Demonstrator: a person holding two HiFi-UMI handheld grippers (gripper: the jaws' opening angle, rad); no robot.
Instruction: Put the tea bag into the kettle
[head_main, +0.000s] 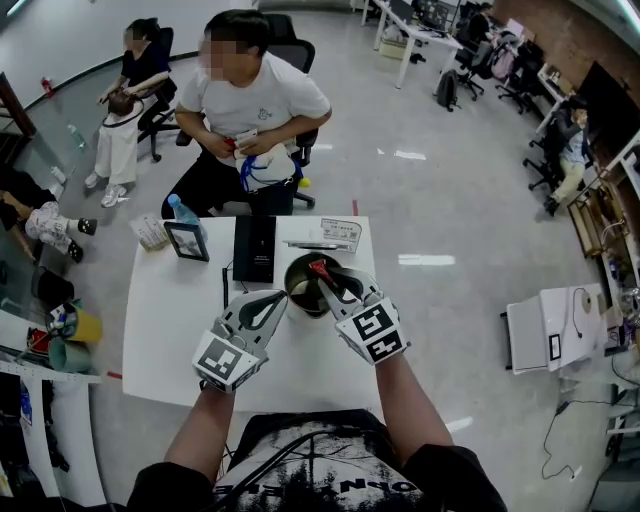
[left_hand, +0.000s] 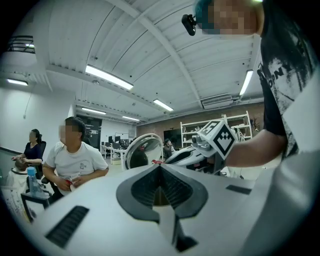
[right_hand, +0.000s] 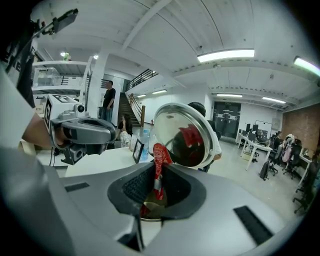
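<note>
The tea bag, a red packet, is pinched between the jaws of the right gripper, which are clenched on it so that its upper end stands above the pads. The kettle is set on the white table, near the far edge, and its shiny lid is swung up and open. In the head view the bag is held right over the kettle's open mouth. In the right gripper view a part of the opening's rim can be made out just below the jaws, and the red packet is mirrored in the lid. No part of the bag is seen to be inside the kettle yet.

The left gripper is pressed shut with nothing between its jaws, and it is held just beside the kettle on its left. Contact with the kettle cannot be confirmed.

The task is judged to be well along: the bag is in hand, the lid is up, and the bag is at the opening. What is left is for the bag to be lowered into the mouth and let go, and the gripper then drawn clear
</note>
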